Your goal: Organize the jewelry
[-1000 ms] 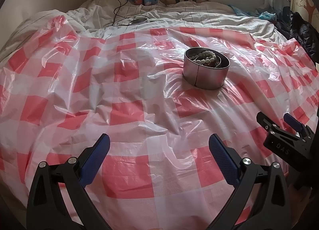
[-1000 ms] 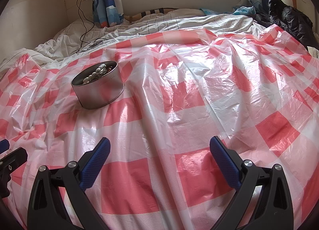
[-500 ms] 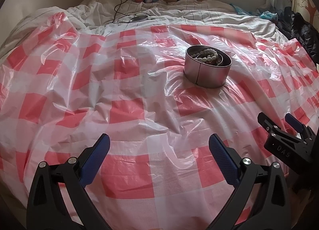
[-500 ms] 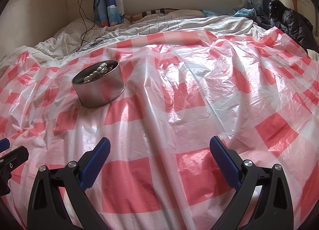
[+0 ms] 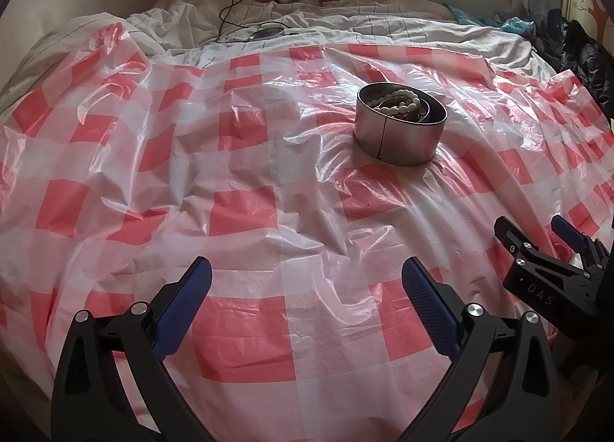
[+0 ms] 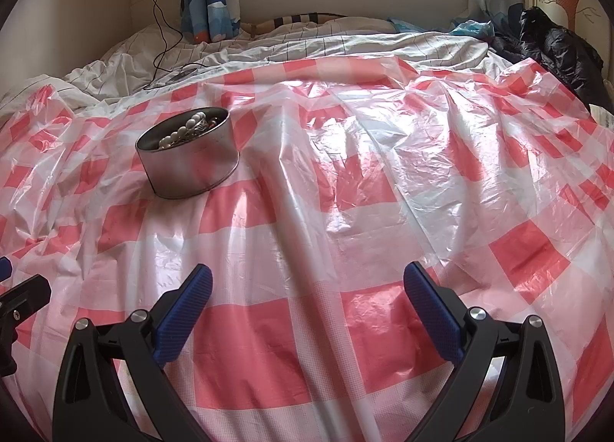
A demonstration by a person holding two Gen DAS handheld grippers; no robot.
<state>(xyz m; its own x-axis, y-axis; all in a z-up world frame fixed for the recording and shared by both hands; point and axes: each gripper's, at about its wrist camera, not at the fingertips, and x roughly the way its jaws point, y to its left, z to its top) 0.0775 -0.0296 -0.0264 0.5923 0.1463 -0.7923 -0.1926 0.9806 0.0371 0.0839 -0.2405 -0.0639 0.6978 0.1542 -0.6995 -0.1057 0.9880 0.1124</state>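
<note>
Two grippers, both empty, jaws spread wide, nothing between the pads.

Left wrist view: left gripper (image 5: 306, 284) hovers low over the red-and-white checked plastic sheet (image 5: 238, 211). The round metal tin (image 5: 401, 131) sits ahead and right of centre, well apart from the fingers. White bead bracelet (image 5: 399, 104) lies coiled inside it, with some darker pieces I can't identify. Versus a second ago the tin has slid slightly right and down in frame, and the pillows and cable at the head of the bed show more, so the camera has tipped or backed off a little. No approach. Right gripper (image 5: 537, 235) sits at the right edge, about where it was.

Right wrist view: right gripper (image 6: 307, 284) also over bare sheet, tin (image 6: 188, 158) far left and ahead, beads (image 6: 180, 133) visible over the rim. Framing nearly unchanged, only a slight drift.

My read: no loose jewelry on the sheet, everything visible is in the tin. Small retreat plus idle wide jaws suggests the sorting is finished or paused, not a new pick.
</note>
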